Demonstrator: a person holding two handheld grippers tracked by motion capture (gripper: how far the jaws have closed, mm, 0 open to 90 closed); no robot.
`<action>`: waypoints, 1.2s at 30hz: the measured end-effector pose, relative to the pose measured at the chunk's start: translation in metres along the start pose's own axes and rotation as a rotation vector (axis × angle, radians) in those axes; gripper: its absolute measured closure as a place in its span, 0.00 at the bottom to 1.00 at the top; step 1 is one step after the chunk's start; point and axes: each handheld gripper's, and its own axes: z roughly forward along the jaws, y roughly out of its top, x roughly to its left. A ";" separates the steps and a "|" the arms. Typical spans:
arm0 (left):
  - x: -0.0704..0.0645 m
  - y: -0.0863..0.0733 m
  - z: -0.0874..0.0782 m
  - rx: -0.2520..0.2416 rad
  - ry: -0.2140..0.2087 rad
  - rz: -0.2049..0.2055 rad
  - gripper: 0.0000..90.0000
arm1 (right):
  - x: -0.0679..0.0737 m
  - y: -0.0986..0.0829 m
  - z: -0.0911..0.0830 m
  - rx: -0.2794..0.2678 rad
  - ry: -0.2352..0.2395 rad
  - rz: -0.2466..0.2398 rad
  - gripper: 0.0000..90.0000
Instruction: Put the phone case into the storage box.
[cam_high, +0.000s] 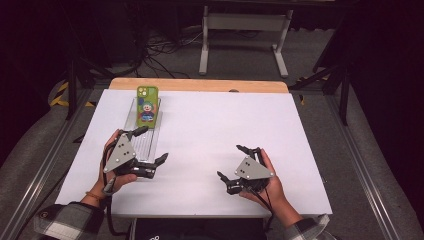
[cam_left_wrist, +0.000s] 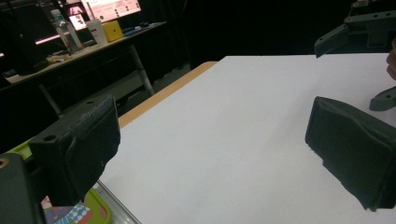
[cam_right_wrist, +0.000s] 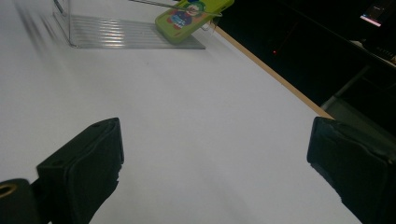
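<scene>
phone case (cam_high: 147, 104): green, cartoon print | stand (cam_high: 141, 142): clear, ribbed | table (cam_high: 225, 130): white

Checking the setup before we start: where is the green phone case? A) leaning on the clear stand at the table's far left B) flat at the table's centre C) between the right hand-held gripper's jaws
A: the phone case leans on the clear stand, untouched.

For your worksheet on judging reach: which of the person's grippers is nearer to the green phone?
Left. The left gripper is at the near end of the clear stand holding the green phone; the right gripper is across the table, far off.
</scene>
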 end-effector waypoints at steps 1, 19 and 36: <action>0.000 0.000 0.000 0.000 0.000 0.000 0.04 | 0.000 0.000 0.000 0.000 0.001 0.000 0.05; -0.009 -0.007 -0.003 0.028 -0.018 -0.023 0.04 | 0.004 0.002 0.001 -0.005 0.013 0.001 0.05; -0.020 -0.019 -0.003 0.083 -0.038 0.003 0.05 | 0.006 0.002 -0.004 -0.011 0.016 0.009 0.05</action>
